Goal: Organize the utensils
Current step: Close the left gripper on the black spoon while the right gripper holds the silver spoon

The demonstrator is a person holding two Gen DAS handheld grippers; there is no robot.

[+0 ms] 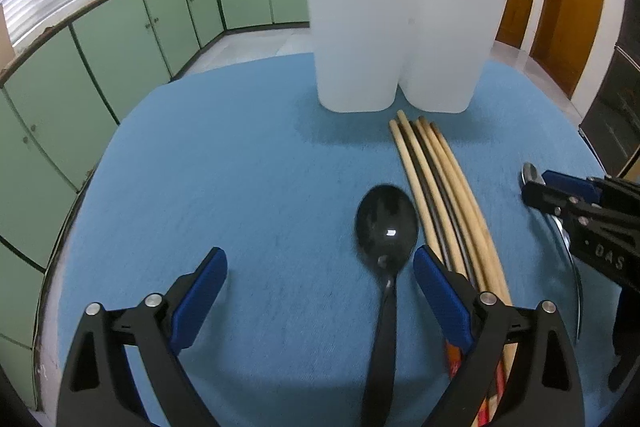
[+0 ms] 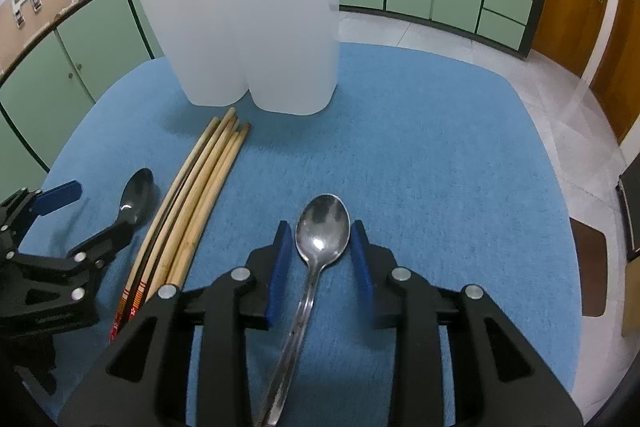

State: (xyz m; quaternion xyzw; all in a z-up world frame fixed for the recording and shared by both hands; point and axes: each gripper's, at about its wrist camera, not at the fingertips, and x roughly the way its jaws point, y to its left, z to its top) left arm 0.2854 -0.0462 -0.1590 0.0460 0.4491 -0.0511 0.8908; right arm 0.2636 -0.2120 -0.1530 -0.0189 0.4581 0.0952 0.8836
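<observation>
Blue mat (image 2: 420, 147): right tool (image 1: 532, 187) marked "DAS", ajar astride steel spoon (image 2: 322, 227); left tool (image 1: 320, 267) wide, black spoon (image 1: 386, 223) between, ungripped.

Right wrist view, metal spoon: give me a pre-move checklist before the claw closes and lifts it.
1. Metal spoon lies between the right claw pads: ok.
2. Pads pressing on the spoon: not ok, a gap shows on each side.
3. Chopsticks lie apart from the spoon: ok.
4. White holder stands upright on the blue mat: ok.
5. Holder compartments free inside: cannot tell.
6. Left claw open, astride the black spoon: ok.
</observation>
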